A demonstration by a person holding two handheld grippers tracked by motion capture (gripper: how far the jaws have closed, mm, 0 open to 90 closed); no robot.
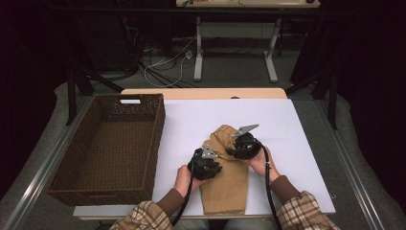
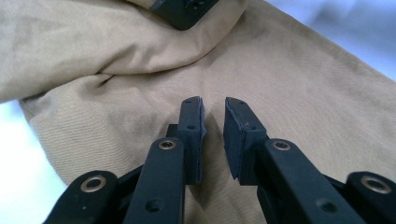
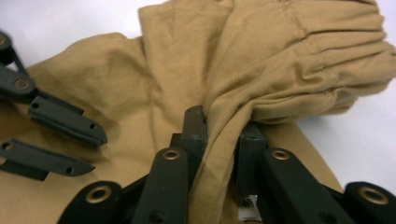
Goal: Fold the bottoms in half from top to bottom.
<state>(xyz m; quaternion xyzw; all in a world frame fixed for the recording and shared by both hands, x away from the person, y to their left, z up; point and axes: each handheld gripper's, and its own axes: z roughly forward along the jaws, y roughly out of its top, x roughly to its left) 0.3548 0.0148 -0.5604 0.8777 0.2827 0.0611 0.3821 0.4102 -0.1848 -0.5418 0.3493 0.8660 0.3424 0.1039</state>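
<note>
Covering most of the scene, the white table (image 1: 297, 143) carries everything else, with a wooden edge showing along its far side. At its left sits the wicker basket (image 1: 107, 148), long and dark brown, with a handle slot in its far wall.

Right of the basket, near the table's near edge, lies the tan garment (image 1: 225, 189). Its near part is flat and runs to the near edge, while its far part is bunched and folded back toward the middle of the table (the gathered band shows well in the right gripper view (image 3: 317, 60)).

Two forearms in plaid sleeves (image 1: 306, 213) come in from the near side, each hand holding a black gripper over the cloth.

On the right, the right gripper (image 1: 243, 146) sits at the bunched far part. In its own view a thick fold of cloth runs between its jaws (image 3: 219, 140) and both pads press on it, so it is clamped on the garment.

On the left, the left gripper (image 1: 206, 164) rests at the garment's left edge, just beside the other one. Its own view shows the jaws (image 2: 214, 135) standing slightly apart, a narrow gap between the pads, with nothing pinched in them and the flat tan cloth (image 2: 303, 93) lying beneath.
</note>
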